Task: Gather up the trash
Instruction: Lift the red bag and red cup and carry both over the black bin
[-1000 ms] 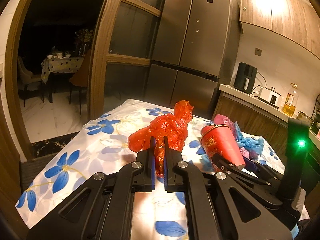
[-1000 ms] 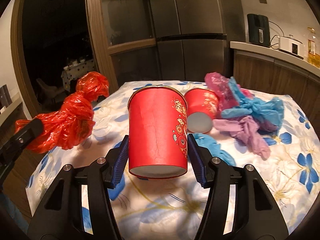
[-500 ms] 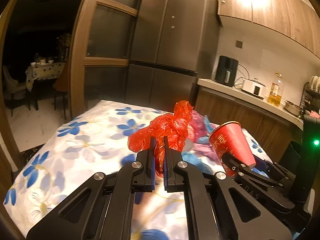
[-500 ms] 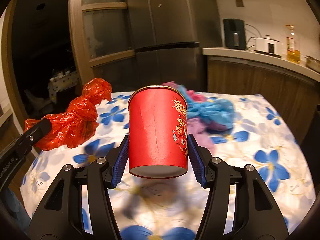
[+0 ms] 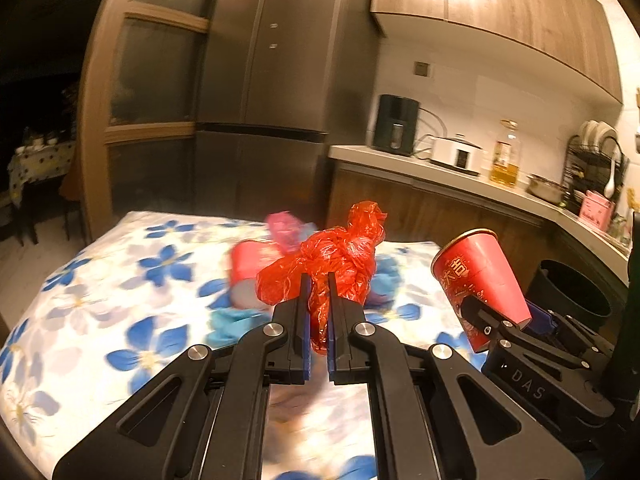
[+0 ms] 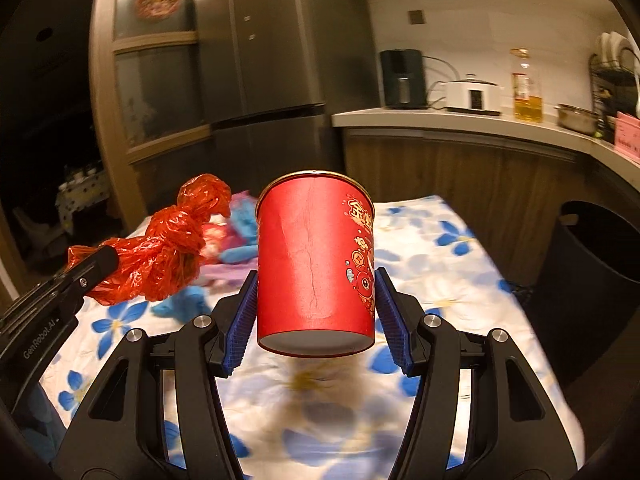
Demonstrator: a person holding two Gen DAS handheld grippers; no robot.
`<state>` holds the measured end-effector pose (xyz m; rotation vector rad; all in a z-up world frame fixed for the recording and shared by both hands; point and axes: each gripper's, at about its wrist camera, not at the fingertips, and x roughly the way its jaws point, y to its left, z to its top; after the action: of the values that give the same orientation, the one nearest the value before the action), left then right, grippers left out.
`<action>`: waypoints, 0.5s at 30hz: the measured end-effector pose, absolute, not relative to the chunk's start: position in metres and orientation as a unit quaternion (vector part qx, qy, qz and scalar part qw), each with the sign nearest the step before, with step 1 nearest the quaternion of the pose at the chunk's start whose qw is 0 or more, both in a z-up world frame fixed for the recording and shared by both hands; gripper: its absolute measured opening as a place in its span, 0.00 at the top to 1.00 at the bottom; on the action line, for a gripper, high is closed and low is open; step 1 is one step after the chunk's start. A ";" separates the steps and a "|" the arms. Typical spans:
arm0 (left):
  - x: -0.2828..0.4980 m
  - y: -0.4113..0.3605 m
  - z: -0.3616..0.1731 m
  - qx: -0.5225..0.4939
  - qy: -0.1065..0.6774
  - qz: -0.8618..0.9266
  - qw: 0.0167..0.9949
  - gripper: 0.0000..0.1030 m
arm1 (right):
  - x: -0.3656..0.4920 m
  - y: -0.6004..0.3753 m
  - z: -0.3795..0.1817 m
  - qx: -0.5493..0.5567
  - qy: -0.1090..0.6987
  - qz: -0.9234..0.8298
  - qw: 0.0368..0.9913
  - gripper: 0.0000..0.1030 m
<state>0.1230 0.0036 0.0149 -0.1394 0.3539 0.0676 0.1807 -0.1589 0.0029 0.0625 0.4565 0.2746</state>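
Left gripper [image 5: 318, 312] jaws nearly together, clamped on a crumpled red plastic bag [image 5: 336, 256], held in the air above the blue-flowered tablecloth [image 5: 120, 280]. Right gripper [image 6: 316, 316] jaws apart, clamped on an upright red paper cup with gold print [image 6: 316, 256], lifted off the cloth. 1 more red paper cup [image 5: 252, 258] lies on its side among blue and pink plastic scraps [image 6: 236, 240]. Black round bin [image 6: 592, 264] stands just beside the table's right edge.
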 end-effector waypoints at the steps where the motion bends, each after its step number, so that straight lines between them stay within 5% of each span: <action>1: 0.126 -0.005 0.016 -0.066 0.175 0.026 0.982 0.95 | 0.181 -0.166 0.003 0.033 0.224 0.130 0.965 0.45; 15: 0.169 -0.104 0.021 -0.032 0.170 -0.068 0.983 0.95 | 0.186 -0.267 0.001 0.061 0.208 0.034 0.976 0.45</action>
<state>0.1694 -0.1039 0.0214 -0.0638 0.3423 -0.1369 0.1863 -0.2670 0.0015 0.1240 0.4193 0.0679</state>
